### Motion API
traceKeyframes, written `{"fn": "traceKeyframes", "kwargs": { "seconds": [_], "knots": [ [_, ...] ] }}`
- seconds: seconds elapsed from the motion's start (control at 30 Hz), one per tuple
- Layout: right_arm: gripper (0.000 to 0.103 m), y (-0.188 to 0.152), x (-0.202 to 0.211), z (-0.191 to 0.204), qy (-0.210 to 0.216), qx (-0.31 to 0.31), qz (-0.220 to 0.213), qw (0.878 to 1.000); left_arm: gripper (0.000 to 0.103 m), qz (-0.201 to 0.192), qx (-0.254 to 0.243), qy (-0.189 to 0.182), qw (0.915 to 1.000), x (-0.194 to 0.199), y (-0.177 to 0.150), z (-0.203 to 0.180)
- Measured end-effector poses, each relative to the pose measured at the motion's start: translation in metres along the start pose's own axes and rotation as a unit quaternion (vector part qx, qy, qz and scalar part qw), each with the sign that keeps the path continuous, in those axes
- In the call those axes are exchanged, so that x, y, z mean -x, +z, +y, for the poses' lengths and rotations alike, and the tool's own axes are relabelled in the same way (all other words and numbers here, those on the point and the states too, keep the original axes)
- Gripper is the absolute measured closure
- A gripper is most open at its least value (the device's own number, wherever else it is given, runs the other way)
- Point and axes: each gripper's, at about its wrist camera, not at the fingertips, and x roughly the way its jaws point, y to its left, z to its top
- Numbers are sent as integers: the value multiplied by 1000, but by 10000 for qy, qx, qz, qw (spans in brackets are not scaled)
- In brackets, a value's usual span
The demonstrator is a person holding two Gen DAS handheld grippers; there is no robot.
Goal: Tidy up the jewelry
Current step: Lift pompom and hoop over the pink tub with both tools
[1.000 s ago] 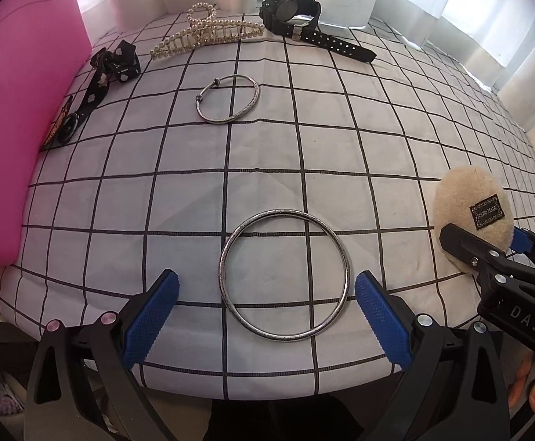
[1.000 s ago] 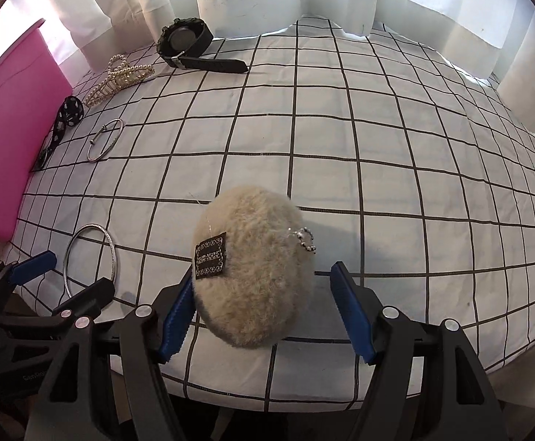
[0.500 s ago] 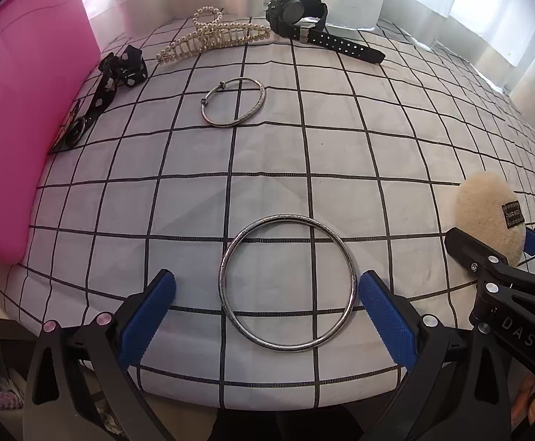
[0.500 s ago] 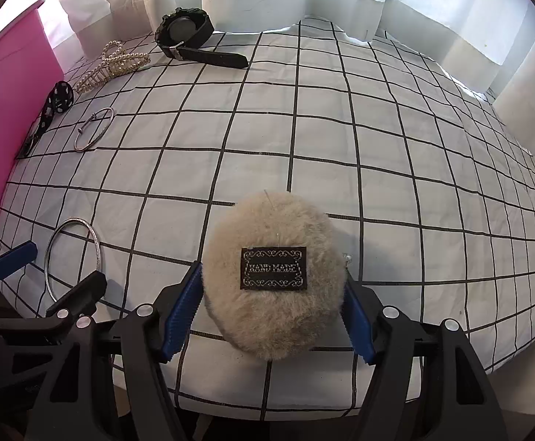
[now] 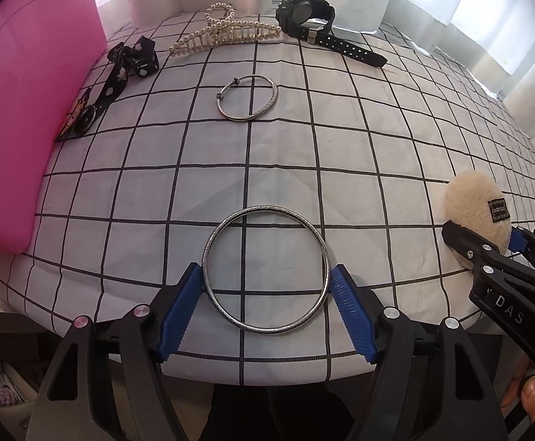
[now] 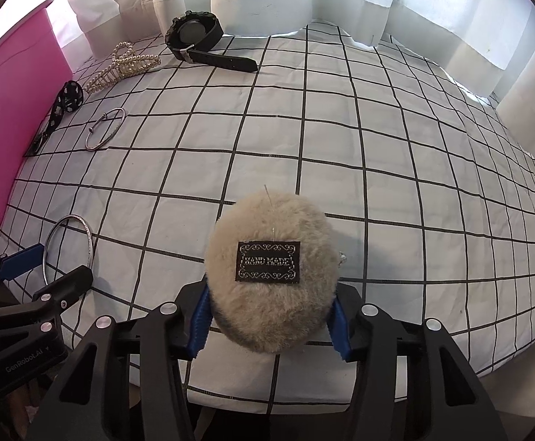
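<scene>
Fingers of both downward-tilted grippers are closing: left gripper (image 5: 265, 294) apparently touching the large silver metal bangle (image 5: 265, 270), right gripper (image 6: 269, 316) squeezing the beige fluffy round pouch (image 6: 271, 275) labelled "HAND MADE".

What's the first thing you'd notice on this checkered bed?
A fluffy beige pom-pom with a black label sits up front, the right gripper closing on it. Beside it the left gripper is closing around a big silver bangle. A bright pink box stands at the left edge.
</scene>
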Motion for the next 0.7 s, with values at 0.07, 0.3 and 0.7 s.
{"fn": "traceKeyframes", "kwargs": {
  "seconds": [0.07,0.3,0.7],
  "knots": [
    [53,2,5,1,28,-6,-53,10000,34,-56,31,30,10000,5,1,4],
    [53,20,37,3,134,-19,-426,9990,34,-571,29,46,9984,49,18,13],
    [52,94,128,41,431,360,-1509,9869,34,-1848,447,-145,9817,165,67,53]
  ]
}}
